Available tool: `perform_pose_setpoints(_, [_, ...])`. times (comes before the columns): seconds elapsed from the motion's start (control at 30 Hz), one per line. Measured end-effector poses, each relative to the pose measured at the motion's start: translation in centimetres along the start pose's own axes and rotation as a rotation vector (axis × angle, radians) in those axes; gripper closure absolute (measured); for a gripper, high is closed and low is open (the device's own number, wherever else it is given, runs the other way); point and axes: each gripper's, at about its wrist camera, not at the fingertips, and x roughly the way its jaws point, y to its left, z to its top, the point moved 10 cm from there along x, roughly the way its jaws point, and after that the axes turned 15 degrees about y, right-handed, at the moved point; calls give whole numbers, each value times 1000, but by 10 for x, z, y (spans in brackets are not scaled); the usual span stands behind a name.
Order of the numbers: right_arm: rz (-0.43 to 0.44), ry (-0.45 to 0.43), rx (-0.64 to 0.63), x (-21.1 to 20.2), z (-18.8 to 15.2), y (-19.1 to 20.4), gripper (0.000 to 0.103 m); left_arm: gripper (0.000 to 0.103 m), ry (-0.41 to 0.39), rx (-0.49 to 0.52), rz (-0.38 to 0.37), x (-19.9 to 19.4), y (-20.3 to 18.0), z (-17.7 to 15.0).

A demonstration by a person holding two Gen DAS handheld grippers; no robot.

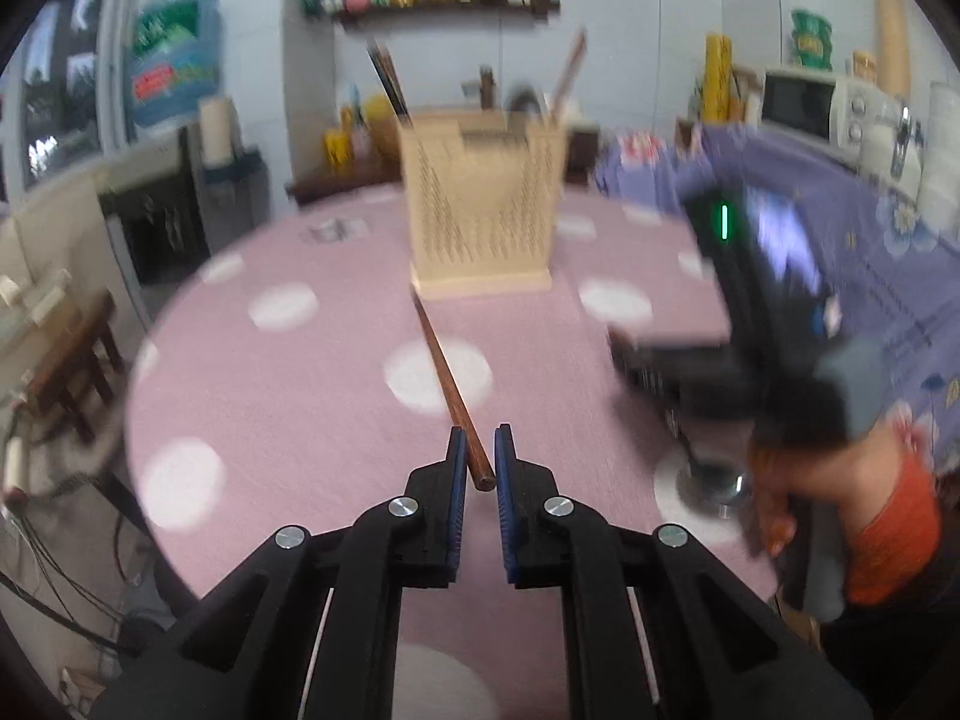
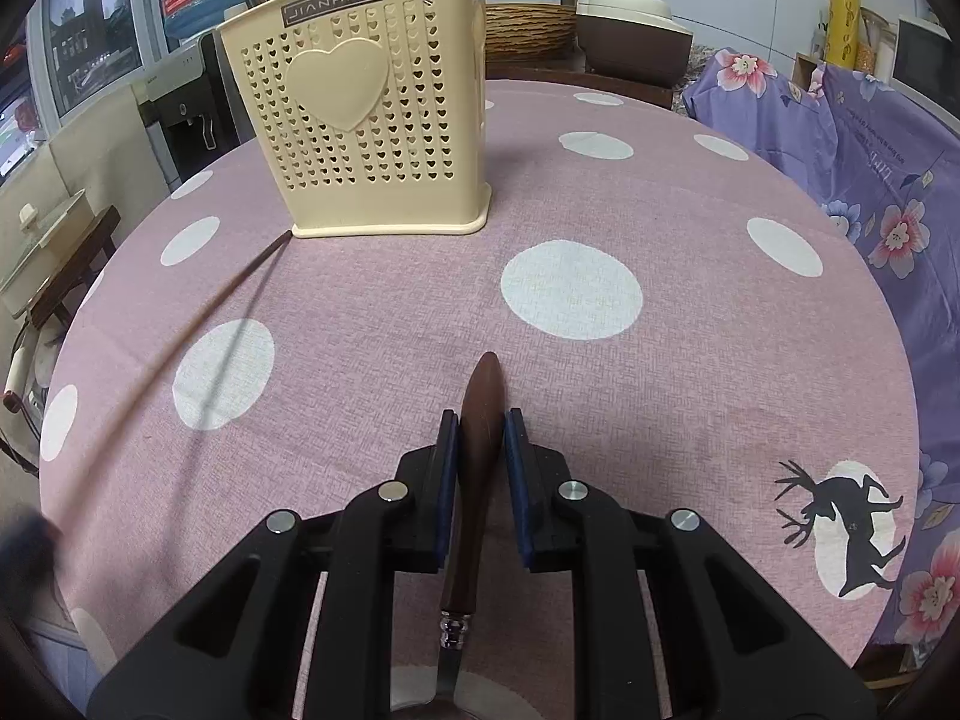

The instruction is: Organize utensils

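Left claw (image 1: 478, 456) clamped on near end of brown chopstick (image 1: 447, 381); far tip down by front left corner of cream holder (image 1: 483, 210), stick slanting over pink dotted bench (image 1: 288, 396). Right claw (image 2: 482, 438) gripped dark wooden handle of spoon (image 2: 480, 420), handle tip poking forward past pads, metal neck running back beneath claw. Holder stood upright at far side of bench, more chopsticks (image 1: 390, 81) sticking out its top. Hand (image 1: 780, 498) seen at right in left view, blurred

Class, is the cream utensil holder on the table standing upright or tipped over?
Upright. The utensil holder sits flat on its base on the tablecloth, with chopsticks sticking up out of its top.
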Motion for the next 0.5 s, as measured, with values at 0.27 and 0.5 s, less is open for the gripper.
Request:
perform_pose_setpoints(0.27, [-5,7,0,1,1,0,86,95,-270,-31,4,-62,34,100])
perform_pose_setpoints(0.5, [23,8,10,0,4,-4,86,95,-303,-89,-67,-53,39,139])
